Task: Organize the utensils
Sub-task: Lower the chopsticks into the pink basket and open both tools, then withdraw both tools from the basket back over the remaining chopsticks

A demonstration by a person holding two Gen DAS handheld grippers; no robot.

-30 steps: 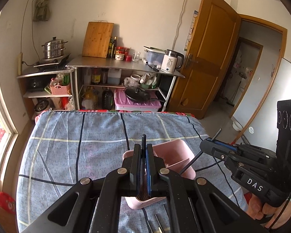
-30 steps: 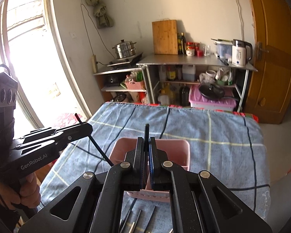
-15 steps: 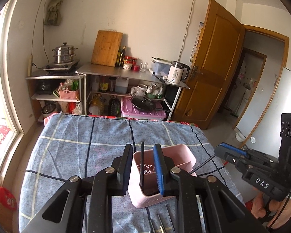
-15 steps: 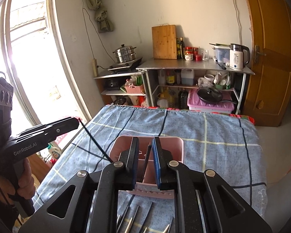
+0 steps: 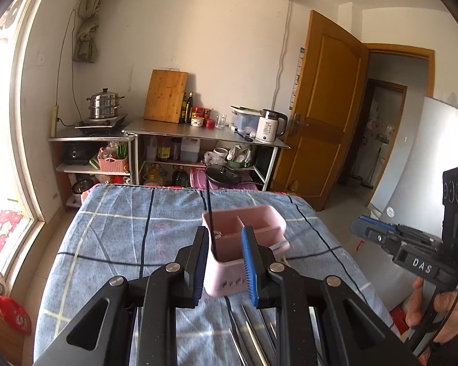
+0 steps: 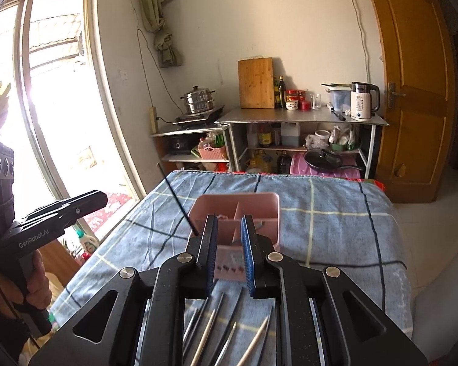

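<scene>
A pink utensil holder (image 5: 229, 277) (image 6: 235, 196) with compartments stands on the blue checked cloth. One black chopstick (image 5: 210, 213) (image 6: 177, 201) stands in its left compartment, leaning. My left gripper (image 5: 224, 238) is open just in front of the holder, with nothing pressed between its pads. My right gripper (image 6: 229, 225) is open too, a little short of the holder's near wall. Several chopsticks (image 5: 250, 335) (image 6: 216, 329) lie on the cloth under both grippers. Each gripper also shows in the other's view, the right gripper (image 5: 355, 228) at the right and the left gripper (image 6: 102, 198) at the left.
The table's cloth (image 5: 122, 238) reaches a far edge. Behind it stand metal shelves (image 5: 204, 131) with a kettle, a cutting board, pots and bottles. A window (image 6: 45, 91) is to the left and a wooden door (image 5: 320, 106) to the right. A hand (image 5: 442, 314) holds the right gripper.
A second ago each gripper was shut on a black chopstick above the holder. Both jaws have opened and let go, and both grippers have drawn back from the holder.
</scene>
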